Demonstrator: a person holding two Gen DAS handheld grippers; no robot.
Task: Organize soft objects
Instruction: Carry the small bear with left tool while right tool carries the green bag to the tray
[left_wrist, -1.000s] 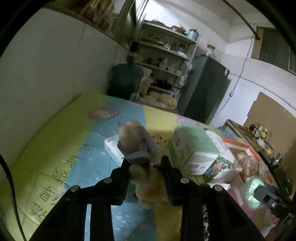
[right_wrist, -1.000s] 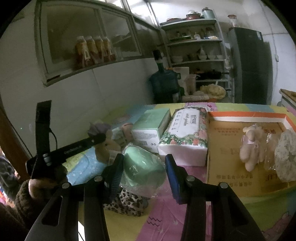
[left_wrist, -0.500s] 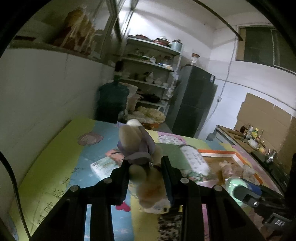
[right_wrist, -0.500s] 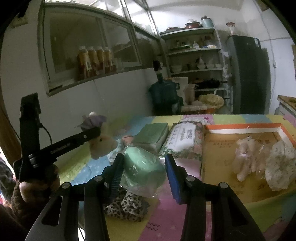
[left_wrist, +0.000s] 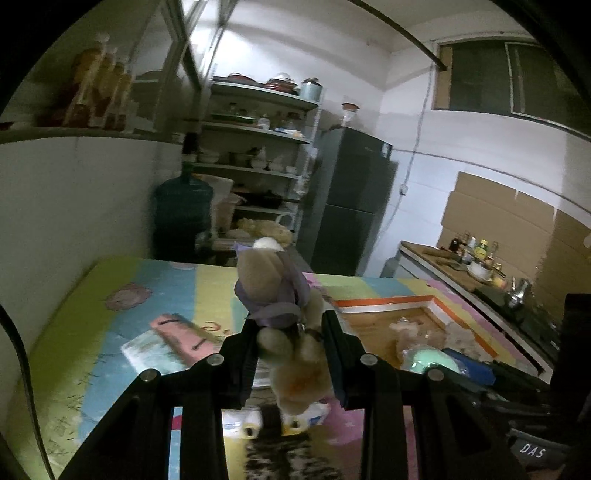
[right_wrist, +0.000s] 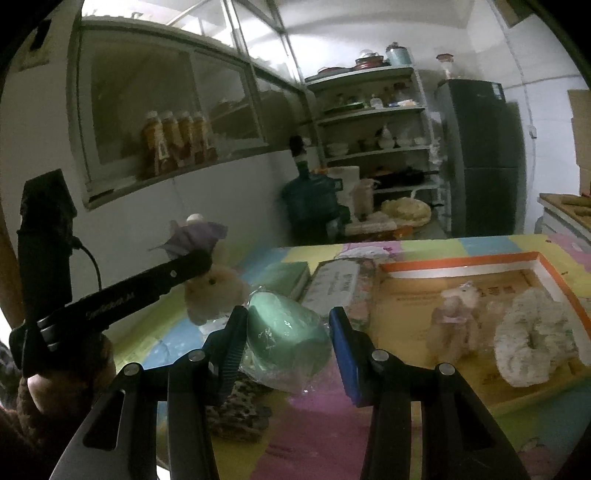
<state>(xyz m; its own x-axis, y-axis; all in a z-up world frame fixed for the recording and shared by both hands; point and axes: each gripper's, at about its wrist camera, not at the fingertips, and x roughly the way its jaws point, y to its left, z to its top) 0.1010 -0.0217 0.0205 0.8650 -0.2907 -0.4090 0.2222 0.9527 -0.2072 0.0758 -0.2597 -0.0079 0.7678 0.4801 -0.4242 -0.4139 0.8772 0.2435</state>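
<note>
My left gripper (left_wrist: 290, 343) is shut on a beige plush toy with a purple cloth (left_wrist: 280, 295) and holds it in the air above the colourful mat; the toy also shows in the right wrist view (right_wrist: 210, 288). My right gripper (right_wrist: 288, 332) is shut on a mint-green soft object in clear wrap (right_wrist: 288, 332), held above the mat. The shallow cardboard tray with an orange rim (right_wrist: 461, 260) lies to the right. It holds a small plush bear (right_wrist: 456, 317) and a white fluffy scrunchie (right_wrist: 532, 343).
A green box (right_wrist: 284, 273) and a floral tissue pack (right_wrist: 340, 284) lie left of the tray. A leopard-print cloth (right_wrist: 236, 413) lies under my right gripper. A pink-and-white packet (left_wrist: 173, 339) lies on the mat at left. A wall stands left; shelves and a fridge stand behind.
My left gripper has lifted the plush toy higher off the mat and swung toward the tray. My right gripper, holding the green object, has risen slightly.
</note>
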